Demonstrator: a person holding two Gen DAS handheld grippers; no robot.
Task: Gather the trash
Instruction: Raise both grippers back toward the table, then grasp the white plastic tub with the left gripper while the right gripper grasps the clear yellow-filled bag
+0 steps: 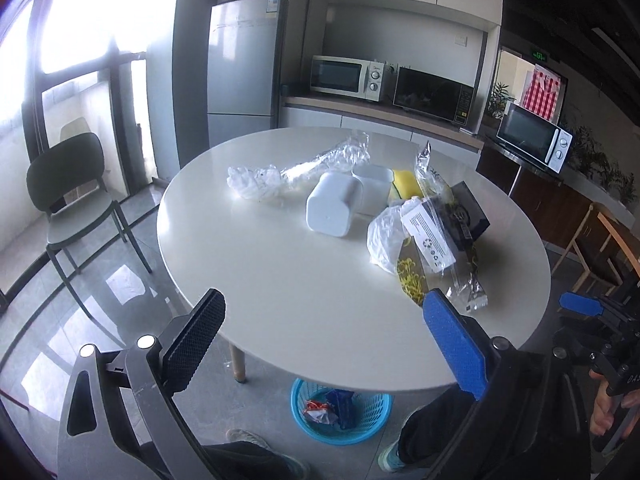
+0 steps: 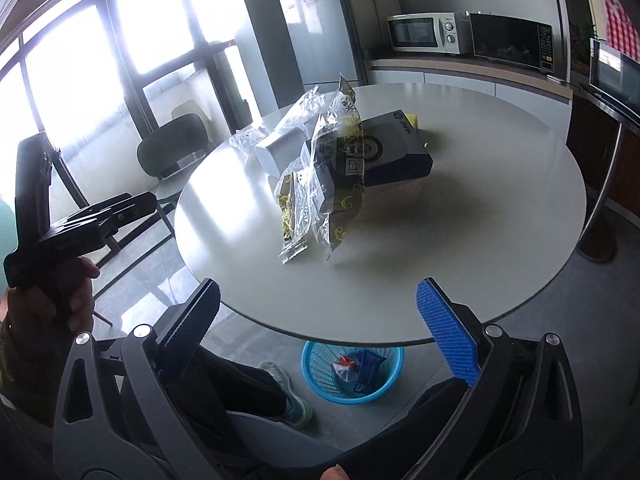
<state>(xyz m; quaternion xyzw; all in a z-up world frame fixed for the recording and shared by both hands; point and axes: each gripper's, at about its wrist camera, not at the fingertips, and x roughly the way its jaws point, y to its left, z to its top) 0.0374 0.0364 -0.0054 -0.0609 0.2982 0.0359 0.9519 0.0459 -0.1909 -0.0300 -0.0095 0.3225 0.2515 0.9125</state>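
Nearest, both grippers, left gripper [image 1: 324, 336] and right gripper [image 2: 326, 328], spread wide and empty above the near edge of the table [image 1: 280, 280]. Below that edge, a blue basket [image 1: 340, 412] holding a few scraps already. Mid-table, toward the right edge, crinkled wrappers [image 1: 432, 236] beside a white tub [image 1: 334, 210]; farther back, clear bags [image 1: 256, 182]. Probably between pickups: next, reach forward and pinch the nearest wrapper.

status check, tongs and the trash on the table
Left tongs and right tongs open, empty. Wrappers and plastic bags on round table; blue basket underneath, some trash in. Nothing blocking.
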